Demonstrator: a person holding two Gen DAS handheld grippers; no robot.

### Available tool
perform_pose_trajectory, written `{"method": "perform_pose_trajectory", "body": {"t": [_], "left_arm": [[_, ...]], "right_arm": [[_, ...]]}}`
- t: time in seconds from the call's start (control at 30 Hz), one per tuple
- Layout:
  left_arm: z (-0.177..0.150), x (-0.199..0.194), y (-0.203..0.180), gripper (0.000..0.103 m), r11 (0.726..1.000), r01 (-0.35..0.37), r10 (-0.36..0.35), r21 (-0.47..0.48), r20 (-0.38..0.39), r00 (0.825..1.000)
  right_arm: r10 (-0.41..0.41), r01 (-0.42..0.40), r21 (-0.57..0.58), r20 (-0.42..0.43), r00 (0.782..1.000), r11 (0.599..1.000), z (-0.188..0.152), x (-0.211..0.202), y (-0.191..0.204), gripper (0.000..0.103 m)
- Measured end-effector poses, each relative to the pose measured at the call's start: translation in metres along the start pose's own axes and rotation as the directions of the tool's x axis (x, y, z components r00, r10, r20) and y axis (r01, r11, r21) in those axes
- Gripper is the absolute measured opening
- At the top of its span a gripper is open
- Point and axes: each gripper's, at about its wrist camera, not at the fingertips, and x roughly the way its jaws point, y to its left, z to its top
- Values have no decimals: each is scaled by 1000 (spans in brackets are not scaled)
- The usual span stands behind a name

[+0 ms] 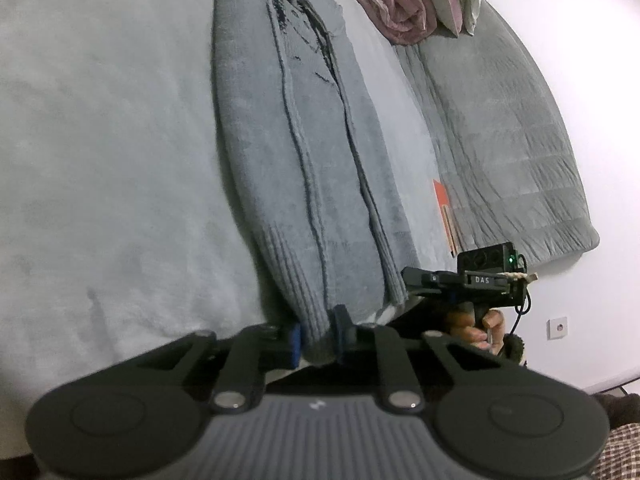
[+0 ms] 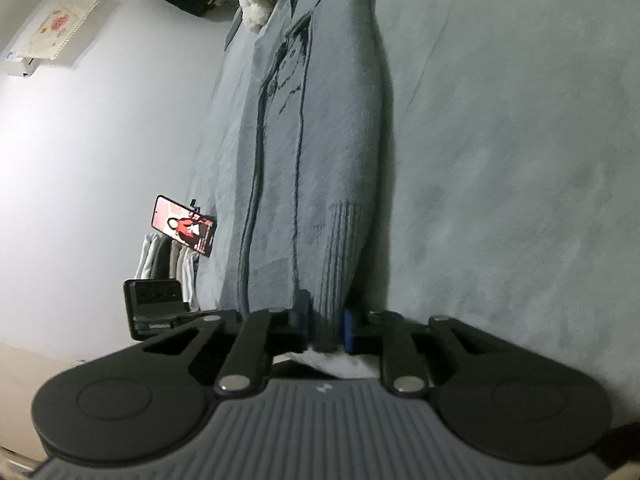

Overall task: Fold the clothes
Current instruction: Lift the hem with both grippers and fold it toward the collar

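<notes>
On the bed (image 1: pixel 100 140): grey sweater (image 1: pixel 288 152), folded lengthwise — long axis running away from both grippers.
Left gripper (image 1: pixel 318 340): pinching the near ribbed hem.
Right gripper (image 2: pixel 325 330): clamped on that hem — alongside, equally near.

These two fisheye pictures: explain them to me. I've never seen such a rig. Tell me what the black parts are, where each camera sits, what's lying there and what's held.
No robot here: a person holds a two-finger gripper in each hand, each with a camera looking along its fingers. The left wrist view shows the left gripper shut on the ribbed hem of a grey sweater; beside it is the right gripper's body, with the person's hand. The right wrist view shows the right gripper clamping the same hem. The sweater lies lengthwise on a pale blanket.
</notes>
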Motion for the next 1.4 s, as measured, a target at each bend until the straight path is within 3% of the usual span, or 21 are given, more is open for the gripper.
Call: {"method": "perform_pose_trajectory", "body": {"t": [0.3, 0.57, 0.73, 0.93, 1.13, 1.2, 1.3, 1.4], "left_arm": [[5, -4, -8, 12, 995, 98, -98, 9, 72, 993], [34, -10, -10, 11, 983, 178, -162, -52, 225, 961], [66, -10, -3, 11, 977, 177, -133, -121, 305, 943], [98, -1, 17, 11, 963, 130, -42, -235, 347, 937], [112, 6, 36, 11, 946, 102, 14, -309, 352, 936], [113, 7, 39, 14, 946, 113, 1, -305, 350, 937], [115, 5, 39, 27, 943, 153, -41, -295, 353, 935], [114, -3, 32, 39, 946, 205, -98, -253, 379, 920]], "right_arm": [[78, -79, 32, 45, 996, 996, 12, -13, 11, 15], [77, -81, 44, 76, 994, 996, 52, -7, 30, 15], [34, -41, 71, 96, 995, 997, 83, 5, 32, 15], [-11, -6, 149, 111, 994, 989, 123, 23, 14, 15], [-12, -7, 203, 91, 996, 979, 141, 39, -13, 15], [15, -34, 218, 89, 996, 975, 142, 39, -20, 15], [52, -72, 237, 90, 995, 969, 143, 37, -24, 16], [102, -124, 227, 106, 989, 966, 143, 26, -20, 23]]}}
